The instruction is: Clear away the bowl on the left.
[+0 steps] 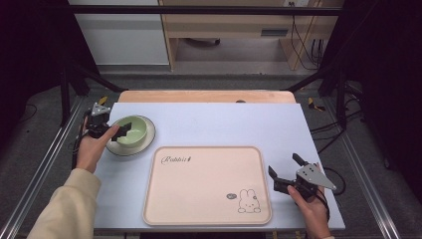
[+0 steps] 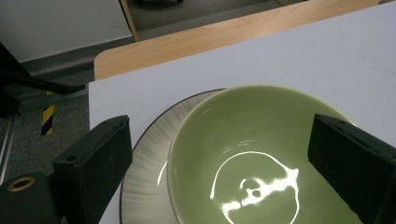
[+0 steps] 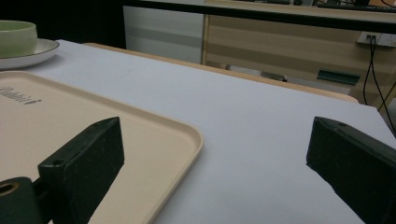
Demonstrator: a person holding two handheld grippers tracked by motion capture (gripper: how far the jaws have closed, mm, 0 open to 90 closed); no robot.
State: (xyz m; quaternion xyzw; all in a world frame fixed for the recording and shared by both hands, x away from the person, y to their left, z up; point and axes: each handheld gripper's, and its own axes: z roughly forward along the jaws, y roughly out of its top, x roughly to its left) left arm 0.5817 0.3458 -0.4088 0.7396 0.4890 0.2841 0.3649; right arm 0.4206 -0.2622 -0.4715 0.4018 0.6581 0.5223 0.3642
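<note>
A pale green bowl (image 1: 134,130) stands on a white ribbed plate (image 1: 119,149) at the table's left. My left gripper (image 1: 124,130) is open at the bowl's near-left side. In the left gripper view the bowl (image 2: 261,154) lies between the wide-apart jaws of the left gripper (image 2: 218,133), with the plate (image 2: 149,154) under the left jaw. A beige rabbit-print tray (image 1: 199,199) lies empty at the front centre. My right gripper (image 1: 285,167) is open just off the tray's right edge, holding nothing. In its own view the right gripper (image 3: 215,135) has its left jaw over the tray's (image 3: 70,112) corner.
The white tabletop (image 1: 224,124) is bare between bowl and right edge; a wooden strip (image 1: 204,96) runs along its far side. Black frame bars flank the table. In the right gripper view the bowl (image 3: 16,37) and plate (image 3: 42,49) sit far left.
</note>
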